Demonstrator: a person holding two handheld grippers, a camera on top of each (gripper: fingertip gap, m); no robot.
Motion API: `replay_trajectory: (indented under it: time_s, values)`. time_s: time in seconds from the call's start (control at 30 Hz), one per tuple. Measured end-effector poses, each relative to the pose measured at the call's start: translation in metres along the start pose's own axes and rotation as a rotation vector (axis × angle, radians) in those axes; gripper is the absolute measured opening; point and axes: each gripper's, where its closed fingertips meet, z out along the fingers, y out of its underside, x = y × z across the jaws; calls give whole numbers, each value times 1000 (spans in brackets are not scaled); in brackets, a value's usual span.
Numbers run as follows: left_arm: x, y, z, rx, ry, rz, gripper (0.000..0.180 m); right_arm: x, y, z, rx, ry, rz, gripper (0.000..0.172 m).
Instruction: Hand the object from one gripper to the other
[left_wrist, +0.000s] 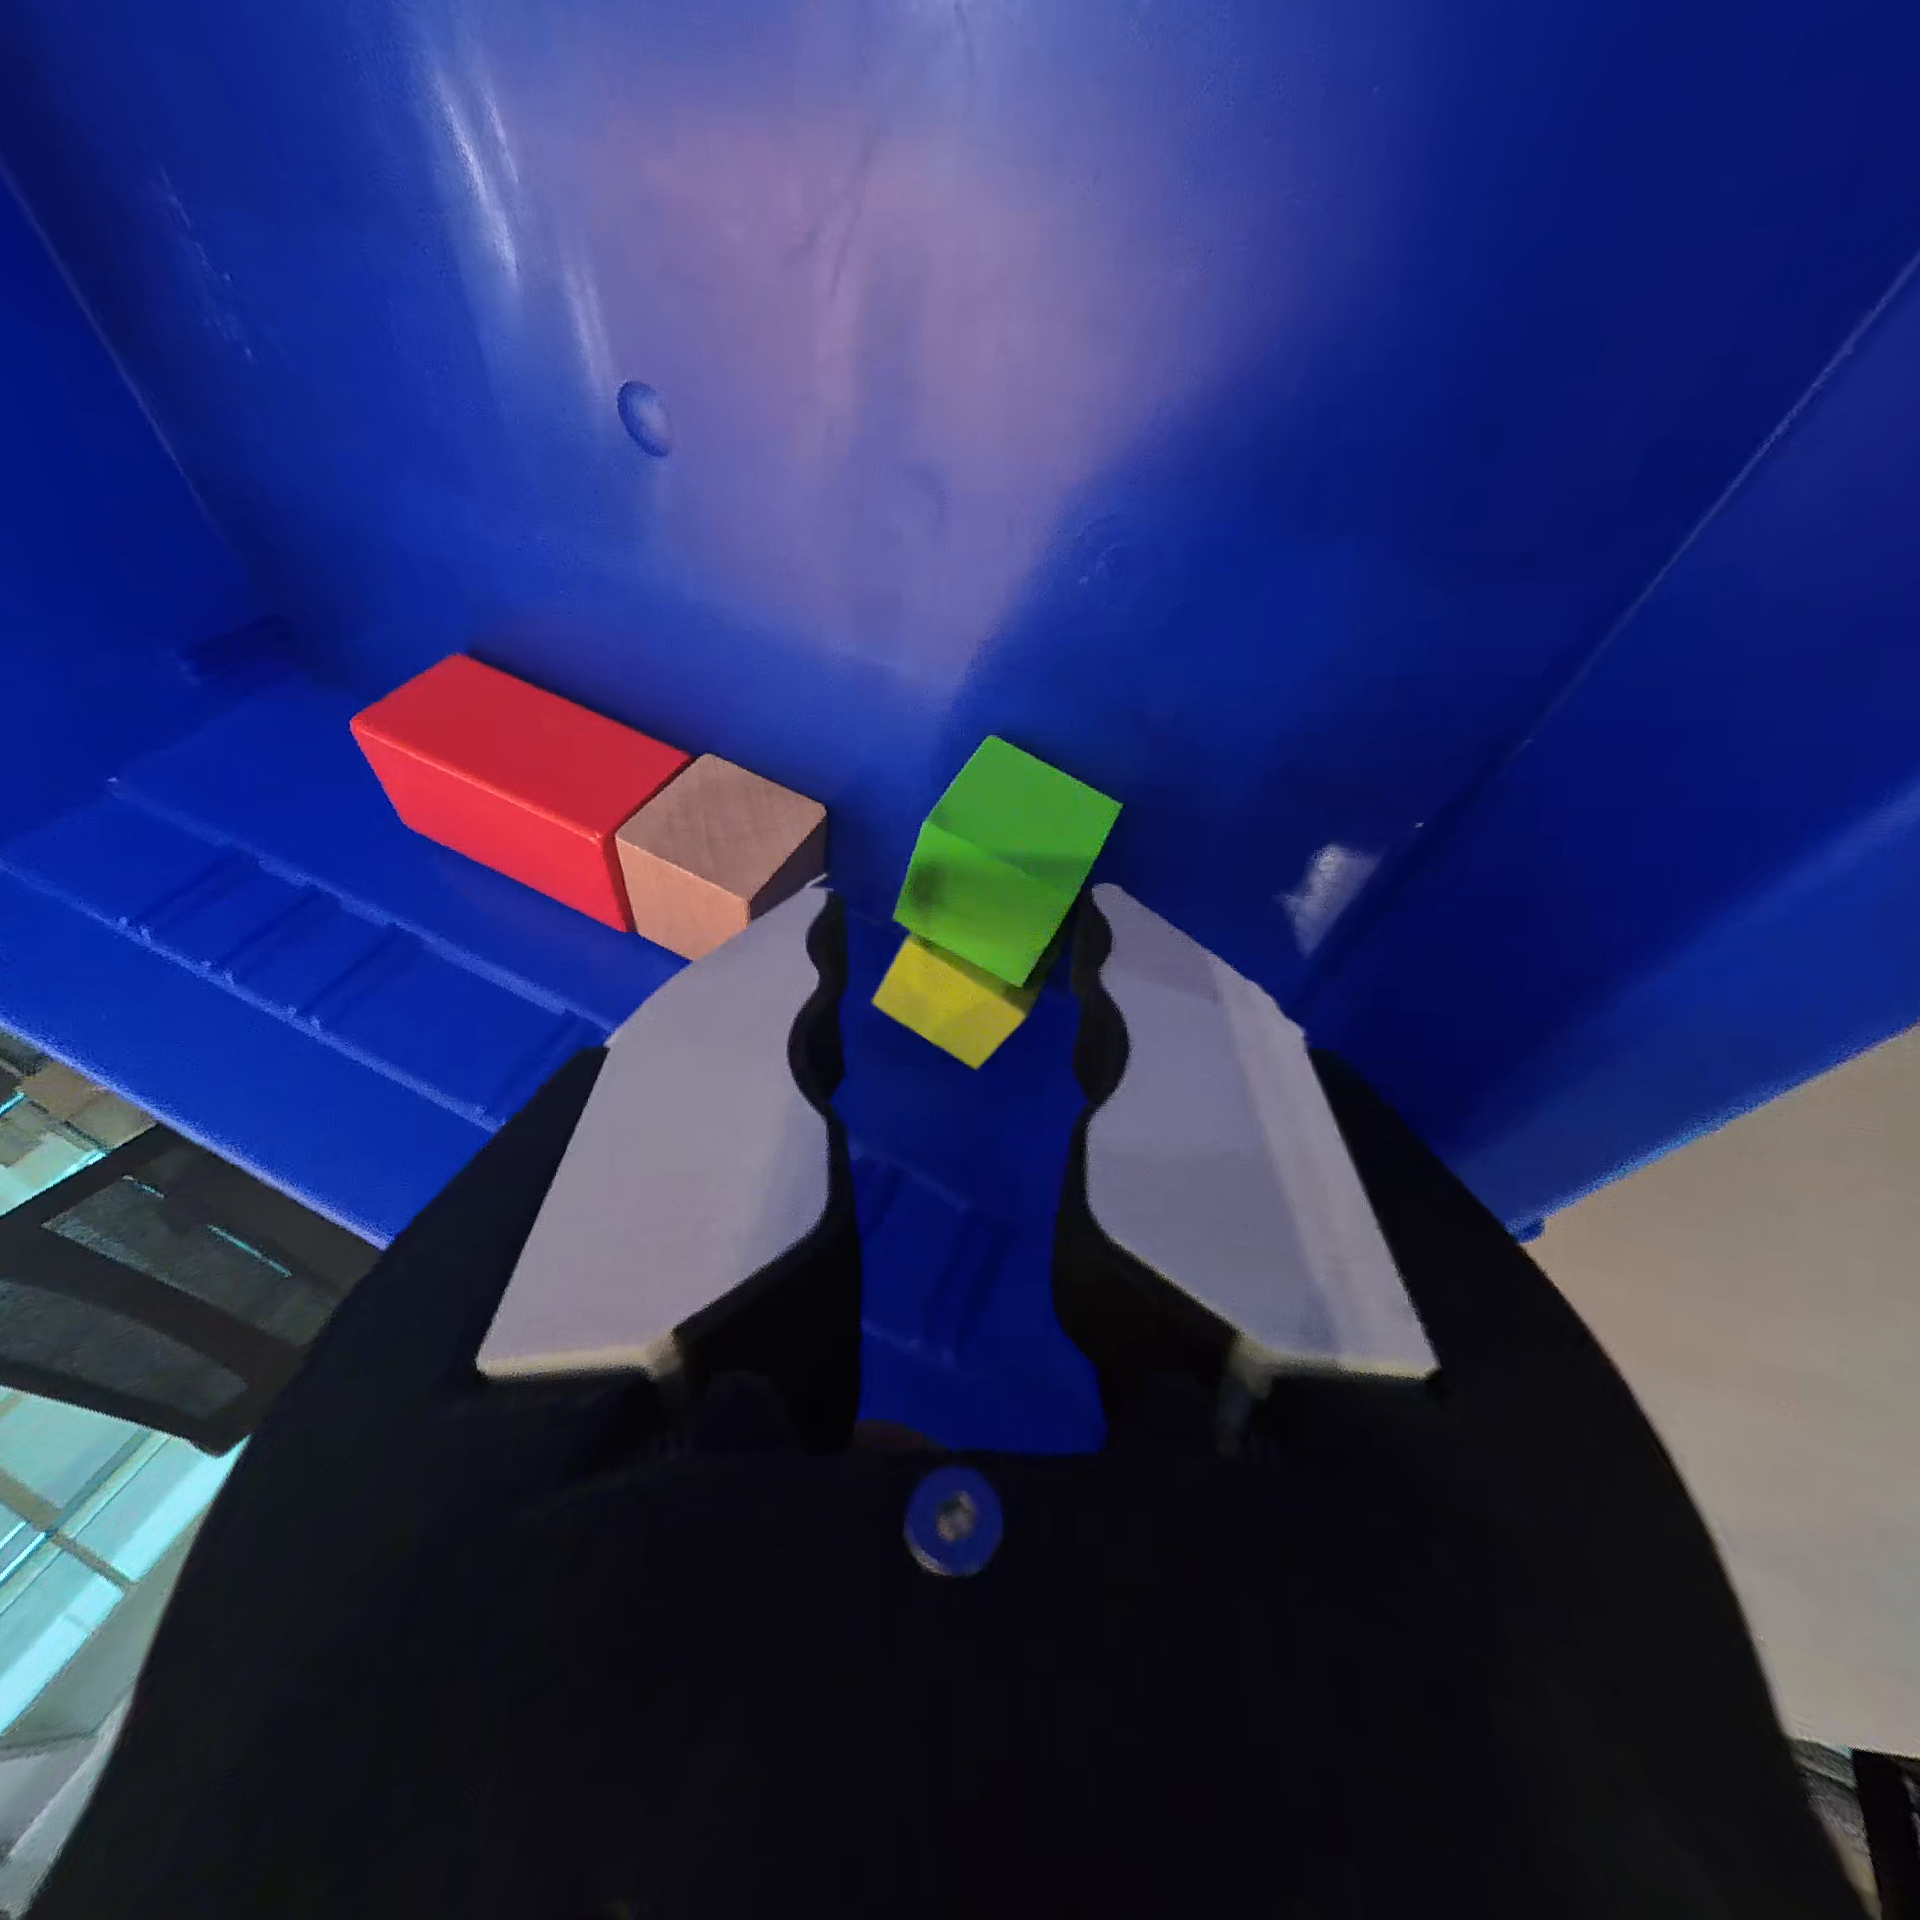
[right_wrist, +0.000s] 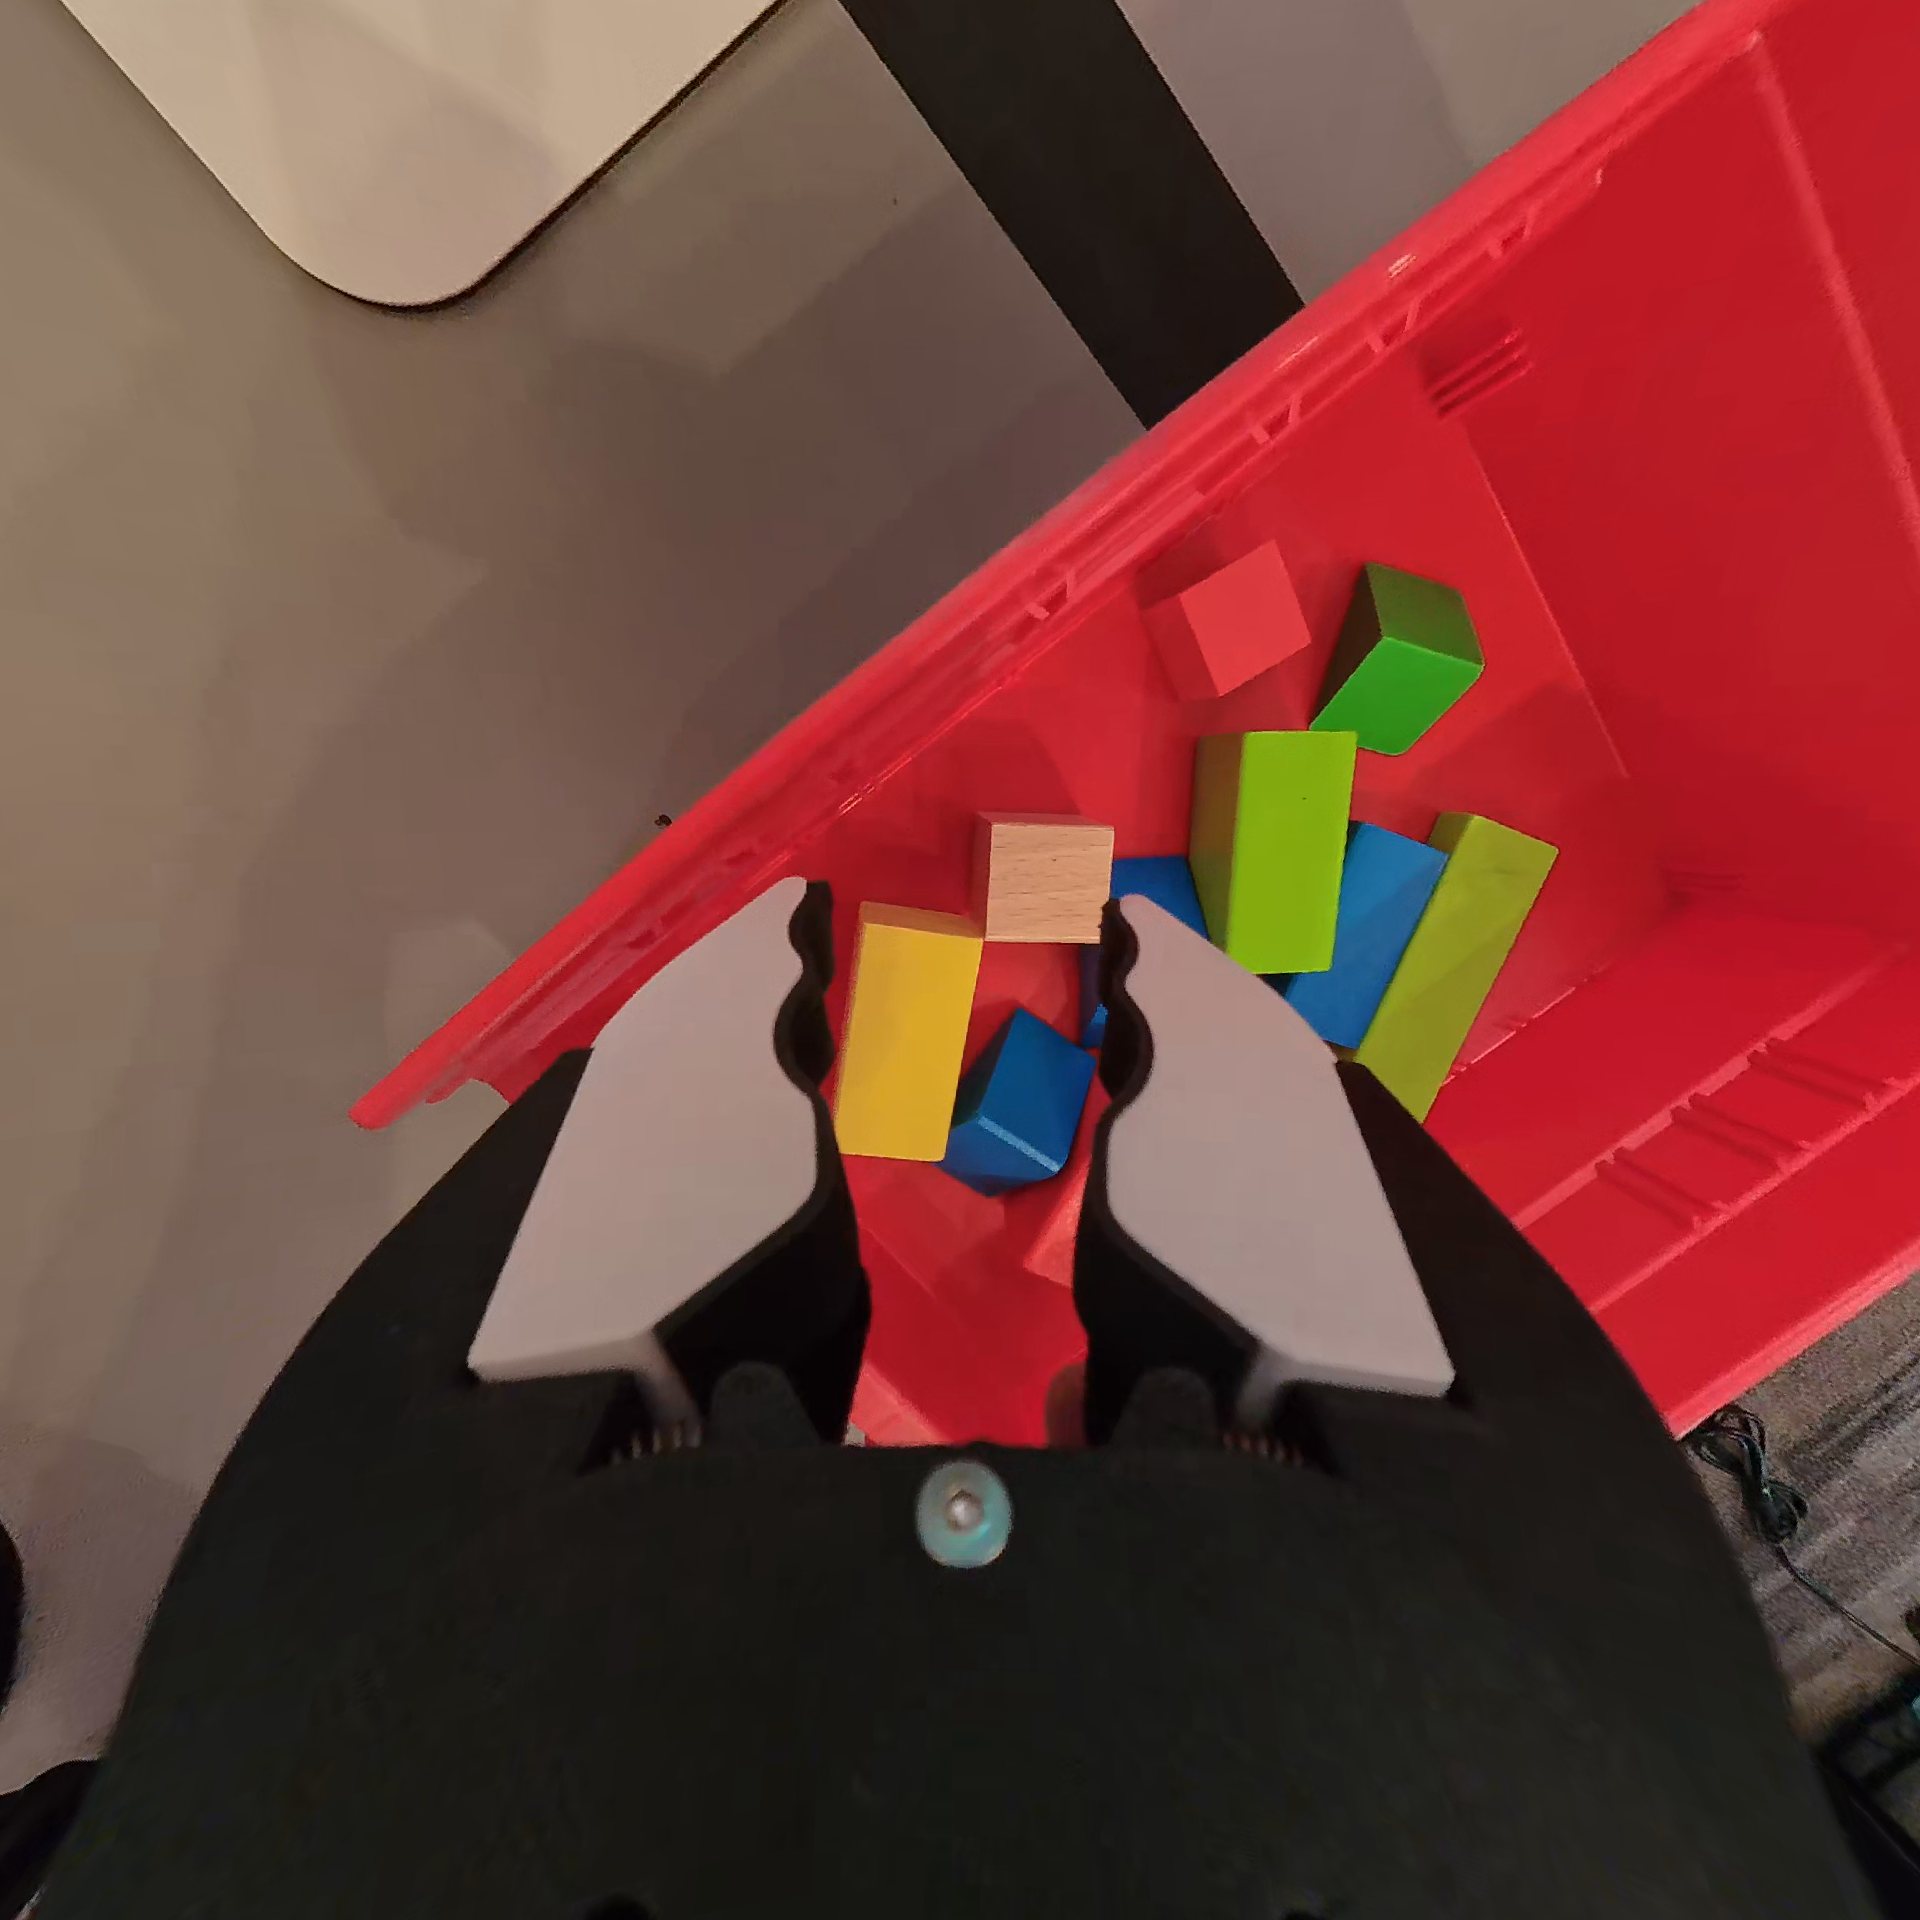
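Green cube (left_wrist: 1003, 857) sits inside the blue bin (left_wrist: 1039, 364), perched tilted on a small yellow cube (left_wrist: 951, 1003), and only the left wrist view shows this pair; the left gripper (left_wrist: 951, 914) hangs just short of them with its jaws parted, the left pad clear of the green cube, the right pad (left_wrist: 1091, 935) right at its edge, though whether it touches I cannot tell; nothing is clamped there. Further left in that bin, a long red block (left_wrist: 509, 779) lies end to end with a bare wooden cube (left_wrist: 717, 847), touching. Over to the right wrist view, and it is a different scene altogether: a red bin (right_wrist: 1662, 1091) tipped on a grey floor (right_wrist: 312, 675), holding a jumble of blocks; the right gripper (right_wrist: 961, 920) is spread wide above them, gripping nothing; between its fingers show a yellow block (right_wrist: 904, 1029), a blue block (right_wrist: 1023, 1107) leaning on it, and a plain wooden cube (right_wrist: 1044, 878) at the tips; beyond the right finger, lime green blocks (right_wrist: 1273, 847) and a lighter blue block (right_wrist: 1361, 935) lie stacked against one another; a red cube (right_wrist: 1226, 618) and a darker green block (right_wrist: 1397, 660) rest farther in.
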Motion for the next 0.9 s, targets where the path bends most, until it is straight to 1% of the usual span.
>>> replay_trajectory:
  time_s: [0.13, 0.23, 0.33, 0.4, 0.43, 0.5, 0.57, 0.67, 0.73, 0.8, 0.9]
  values:
    - [4, -2, 4, -14, 24, 34, 34, -1, 0, 1, -5, 1, -3, 47]
    - [4, -2, 4, -19, 29, 26, 33, 0, -1, -1, -2, 7, -1, 47]
    - [-2, -7, -5, 49, -5, -47, 32, 1, -5, -9, 23, 36, 0, 47]
    - [-11, -15, -22, 134, -49, -127, 32, -1, -9, -22, 40, 71, -9, 46]
    - [-15, -20, -34, 187, -72, -170, 32, -3, -13, -30, 55, 93, -27, 46]
    - [-22, -42, -68, 348, -105, -252, 32, -15, -28, -49, 128, 122, -72, 43]
    - [-27, -69, -110, 515, -138, -313, 32, -42, -56, -72, 272, 107, -152, 38]
    - [-24, -119, -182, 783, -159, -366, 31, -116, -105, -107, 551, 18, -377, 38]
    - [-13, -153, -225, 930, -154, -361, 31, -169, -128, -121, 698, -35, -518, 39]
    - [1, -184, -263, 1051, -151, -335, 31, -216, -141, -129, 816, -89, -617, 39]
    - [24, -223, -305, 1180, -121, -286, 31, -262, -152, -133, 940, -146, -678, 41]
